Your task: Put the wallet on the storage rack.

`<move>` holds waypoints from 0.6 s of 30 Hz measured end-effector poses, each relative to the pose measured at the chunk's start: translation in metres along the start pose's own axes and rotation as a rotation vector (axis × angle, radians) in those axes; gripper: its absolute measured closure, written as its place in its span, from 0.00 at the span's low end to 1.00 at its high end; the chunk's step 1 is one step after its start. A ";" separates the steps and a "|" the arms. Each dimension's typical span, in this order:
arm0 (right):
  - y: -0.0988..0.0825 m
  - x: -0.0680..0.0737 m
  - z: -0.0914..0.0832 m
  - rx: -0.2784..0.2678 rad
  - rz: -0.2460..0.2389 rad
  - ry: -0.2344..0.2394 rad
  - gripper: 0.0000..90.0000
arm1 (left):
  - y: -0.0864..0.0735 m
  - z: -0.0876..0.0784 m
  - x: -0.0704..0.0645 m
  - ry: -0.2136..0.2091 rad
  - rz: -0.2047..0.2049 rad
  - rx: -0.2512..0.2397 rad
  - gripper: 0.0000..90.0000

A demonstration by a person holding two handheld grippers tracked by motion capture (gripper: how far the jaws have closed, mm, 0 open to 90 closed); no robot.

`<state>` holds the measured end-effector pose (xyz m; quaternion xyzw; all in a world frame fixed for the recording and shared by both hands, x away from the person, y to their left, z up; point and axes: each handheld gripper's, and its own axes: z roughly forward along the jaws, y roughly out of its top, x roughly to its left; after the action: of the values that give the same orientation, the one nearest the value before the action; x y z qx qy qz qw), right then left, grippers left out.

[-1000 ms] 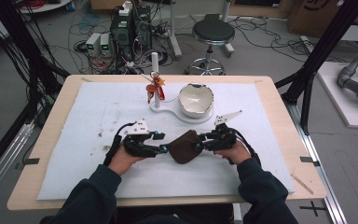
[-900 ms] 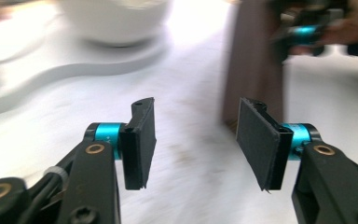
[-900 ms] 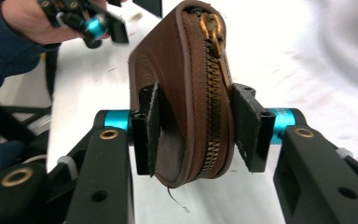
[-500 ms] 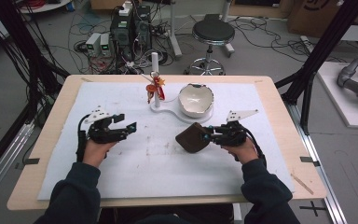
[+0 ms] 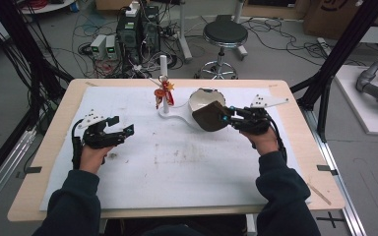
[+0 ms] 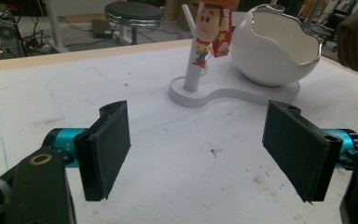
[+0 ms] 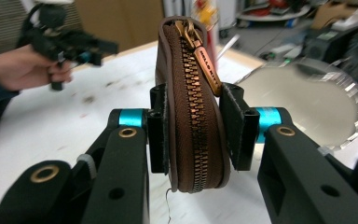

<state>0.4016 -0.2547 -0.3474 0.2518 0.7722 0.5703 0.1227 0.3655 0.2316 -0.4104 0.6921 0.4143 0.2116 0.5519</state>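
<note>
On the white-covered table, the brown zip pouch is clamped edgewise in the right gripper just beside the eggshell bowl; the left gripper is held well apart, jaws spread and empty

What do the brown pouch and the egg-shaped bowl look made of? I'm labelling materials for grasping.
Pouch: apparently brown leather or imitation leather, matte, with stitched edge and a brassy metal zipper. Bowl: glossy white, probably ceramic or hard plastic, given its sheen and thin jagged rim; I can't tell which.

Grey floor strewn with cables, a round stool, computer towers.
</note>
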 end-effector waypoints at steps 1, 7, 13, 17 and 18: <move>0.000 0.000 0.000 0.000 0.000 0.000 0.74 | 0.000 -0.001 0.001 0.001 0.000 0.000 0.26; 0.016 -0.018 0.016 -0.013 -0.012 -0.044 0.74 | -0.001 0.000 0.003 -0.003 -0.002 0.009 0.26; 0.022 -0.032 0.038 0.010 -0.044 -0.102 0.74 | -0.001 0.001 0.002 -0.008 -0.004 0.014 0.26; 0.015 -0.041 0.051 0.044 -0.045 -0.117 0.74 | -0.002 0.001 0.003 -0.015 -0.011 0.014 0.26; 0.011 -0.044 0.055 0.055 -0.048 -0.111 0.73 | -0.002 0.001 0.003 -0.016 -0.012 0.015 0.26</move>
<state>0.4677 -0.2302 -0.3591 0.2676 0.7855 0.5308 0.1718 0.3675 0.2337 -0.4130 0.6953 0.4156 0.1994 0.5514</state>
